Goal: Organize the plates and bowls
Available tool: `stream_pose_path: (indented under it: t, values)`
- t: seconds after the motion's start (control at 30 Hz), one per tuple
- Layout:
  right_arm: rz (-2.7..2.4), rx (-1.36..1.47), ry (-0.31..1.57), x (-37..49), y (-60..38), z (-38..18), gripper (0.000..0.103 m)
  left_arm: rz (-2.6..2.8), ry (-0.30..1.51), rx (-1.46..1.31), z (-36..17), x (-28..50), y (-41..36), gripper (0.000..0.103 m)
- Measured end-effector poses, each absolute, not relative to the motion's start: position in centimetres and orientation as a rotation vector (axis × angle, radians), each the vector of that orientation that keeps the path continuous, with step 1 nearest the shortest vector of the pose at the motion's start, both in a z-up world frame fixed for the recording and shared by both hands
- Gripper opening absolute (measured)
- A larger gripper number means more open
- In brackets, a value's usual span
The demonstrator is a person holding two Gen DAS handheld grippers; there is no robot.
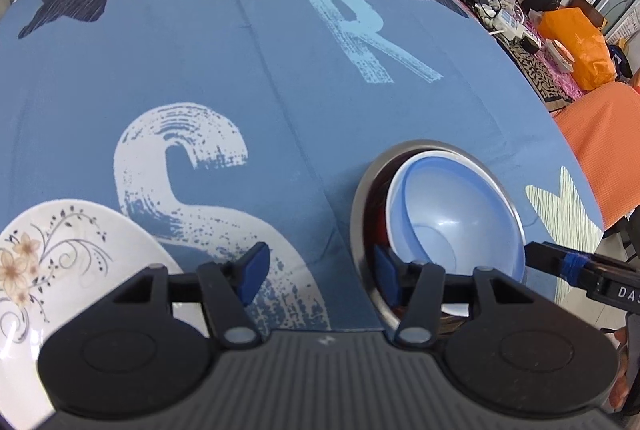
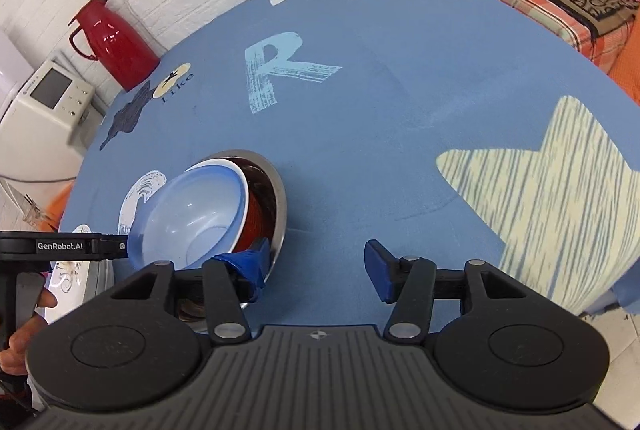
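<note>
Desk (image 1: pixel 248 78) surface: a blue cloth printed with large pale letters, dark stars and a striped cream star. A red thermos jug (image 2: pixel 110 42) stands at the far edge against a white brick-pattern wall; a white appliance with a small screen (image 2: pixel 48 98) sits beside the desk. Across from it, a bed (image 2: pixel 560 10) with a checked orange cover carries cables, chargers and an orange bag.

Left gripper (image 1: pixel 320 276): jaws wide apart, nothing between them. The right-hand blue pad sits over the near rim of the steel bowl (image 1: pixel 362 214); whether it touches cannot be told. The left-hand pad hangs above the printed cloth, just beside the white floral plate (image 1: pixel 72 250), which lies flat at the near left corner.

Right gripper (image 2: pixel 316 268): jaws wide apart, holding nothing. Its left-hand pad — wrapped in blue tape — lies at the near rim of the steel bowl; contact cannot be confirmed. The right-hand pad is above bare cloth.

Bowls: 1 nested stack near the desk's front edge. The steel bowl is outermost, a reddish inner surface shows within it, and a light blue bowl (image 1: pixel 460 214) with a white rim sits tilted on top, leaning toward the left gripper's side. The stack lies between the 2 grippers. A person's hand (image 2: pixel 24 326) grips the left tool's handle.
</note>
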State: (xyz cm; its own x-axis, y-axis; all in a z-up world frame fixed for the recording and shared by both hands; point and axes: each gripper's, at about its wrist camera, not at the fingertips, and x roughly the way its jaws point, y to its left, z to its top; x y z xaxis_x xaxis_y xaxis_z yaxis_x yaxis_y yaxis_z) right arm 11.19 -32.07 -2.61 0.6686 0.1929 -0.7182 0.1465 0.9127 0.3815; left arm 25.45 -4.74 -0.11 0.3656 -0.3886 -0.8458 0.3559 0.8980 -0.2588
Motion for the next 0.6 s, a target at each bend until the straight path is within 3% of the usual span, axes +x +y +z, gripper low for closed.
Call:
stream_pose_path:
  t: [0.33, 0.6]
  values:
    - [0.040, 0.411, 0.921, 13.5, -31.6, -3.8, 0.040, -0.474, 1.088, -0.024, -0.4, 26.0, -5.0, 0.056]
    - [0.029, 0.376, 0.867, 13.2, -30.9, -4.4, 0.044, -0.481, 1.099, -0.037, -0.9, 26.8, -4.7, 0.057]
